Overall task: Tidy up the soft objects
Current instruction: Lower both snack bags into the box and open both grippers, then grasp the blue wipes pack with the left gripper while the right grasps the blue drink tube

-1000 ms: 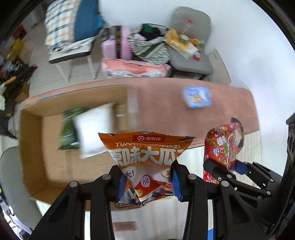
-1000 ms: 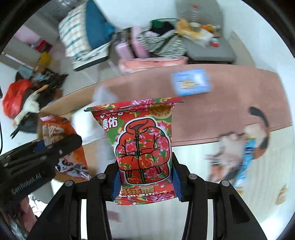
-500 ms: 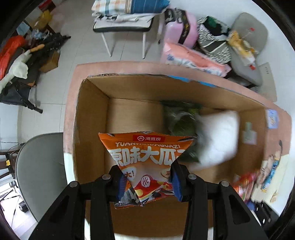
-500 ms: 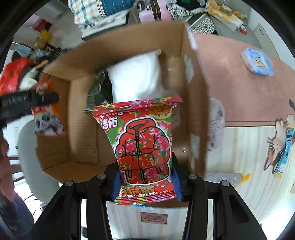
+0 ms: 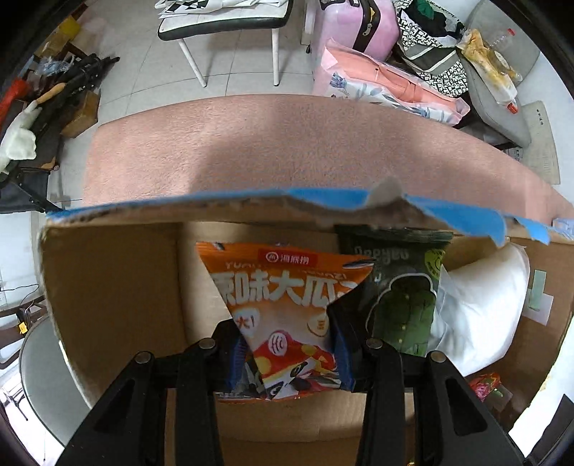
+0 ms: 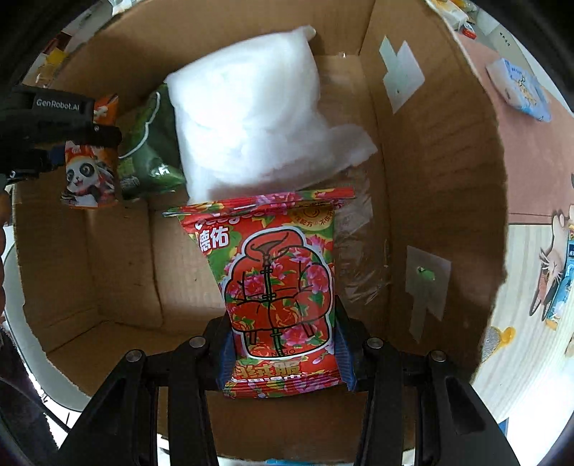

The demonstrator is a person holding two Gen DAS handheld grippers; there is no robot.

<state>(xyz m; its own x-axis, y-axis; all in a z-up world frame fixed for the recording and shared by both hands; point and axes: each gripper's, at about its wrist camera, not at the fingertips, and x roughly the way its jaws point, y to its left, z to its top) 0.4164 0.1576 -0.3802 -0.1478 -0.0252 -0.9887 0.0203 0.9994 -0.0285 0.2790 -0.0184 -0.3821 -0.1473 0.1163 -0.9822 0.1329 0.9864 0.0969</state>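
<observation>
My left gripper (image 5: 287, 344) is shut on an orange snack bag (image 5: 283, 304) and holds it inside the open cardboard box (image 5: 107, 294). My right gripper (image 6: 283, 340) is shut on a red flowered packet (image 6: 280, 286), also held inside the box (image 6: 430, 179). A green packet (image 5: 401, 301) and a white pillow-like bag (image 5: 477, 304) lie on the box floor. In the right wrist view the white bag (image 6: 251, 114) lies just beyond the red packet, the green packet (image 6: 150, 150) to its left, and the left gripper with the orange bag (image 6: 89, 172) at far left.
The box stands on a pink tabletop (image 5: 269, 150). A blue packet (image 6: 520, 89) lies on the table right of the box. A cartoon mat (image 6: 549, 272) lies at the right. Chairs, a pink suitcase (image 5: 358, 25) and clutter stand beyond the table.
Both grippers have moved down into the box with their bags. The box walls now surround both views.
</observation>
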